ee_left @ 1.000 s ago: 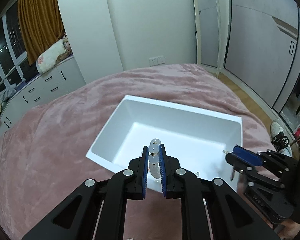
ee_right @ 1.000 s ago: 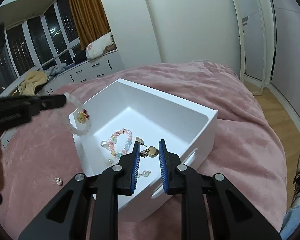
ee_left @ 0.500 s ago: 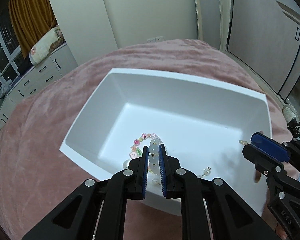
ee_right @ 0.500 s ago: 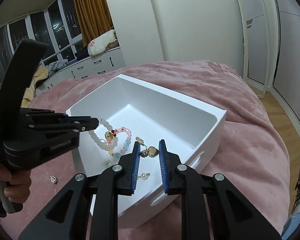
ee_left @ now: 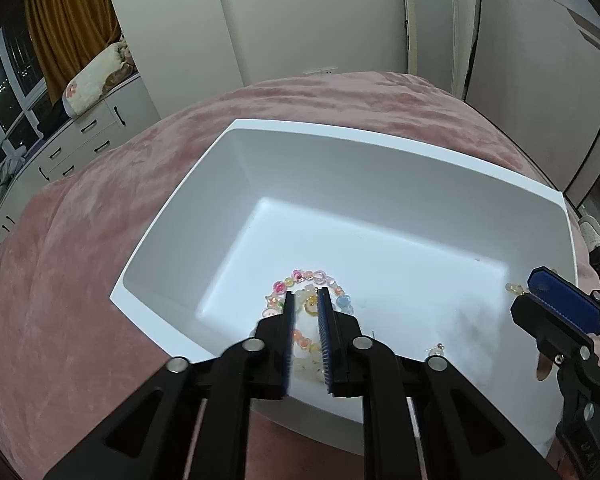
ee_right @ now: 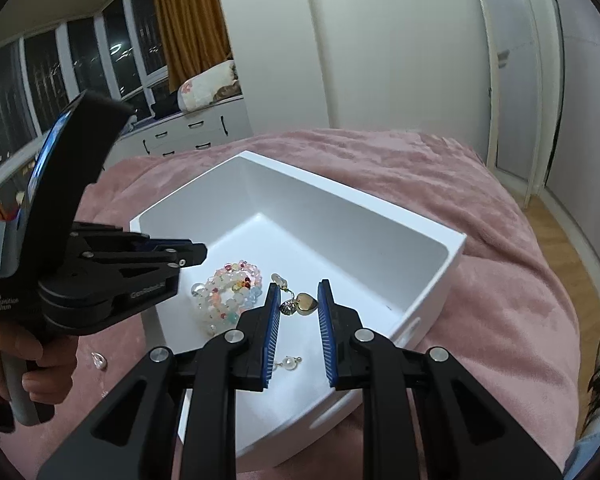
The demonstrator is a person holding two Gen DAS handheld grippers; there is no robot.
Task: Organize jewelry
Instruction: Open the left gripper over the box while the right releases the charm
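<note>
A white plastic bin [ee_left: 400, 142] sits on a bed covered by a pink plush blanket [ee_left: 80, 280]. Both claws hang over the bin's near rim, pointing down into it.

The left claw [ee_left: 305, 300] has its blue-padded fingers slightly parted and grips nothing; between and just beyond them on the bin floor lies a white bead bracelet [ee_right: 216, 300] with a small gold charm, resting on top of a ring of pastel multicoloured beads [ee_left: 320, 278]. From the right wrist view the two bracelets make one heap at the bin's left near corner, right under the left claw's tip.

The right claw [ee_right: 299, 300] is open wider and also holds nothing. Seen between its fingers, on the bin floor, are a gold heart pendant [ee_right: 308, 304] and a darker rounded charm [ee_right: 288, 307] touching it, joined to a short clasp. Nearer the rim, below the claw's left finger, lies a pearl drop earring [ee_right: 288, 361].

Outside the bin, on the blanket beside the person's left hand [ee_right: 40, 364], a small clear-and-silver piece [ee_right: 99, 360] lies by itself; its kind is hard to tell. The bin wall stands between it and the rest of the jewelry.

Around the bed: white drawers [ee_right: 192, 136] under dark windows, a flowered pillow [ee_left: 92, 80] on top of them, a mustard curtain [ee_right: 188, 20], white wardrobe doors [ee_left: 540, 60] and a strip of wooden floor [ee_right: 560, 232] to the right.
</note>
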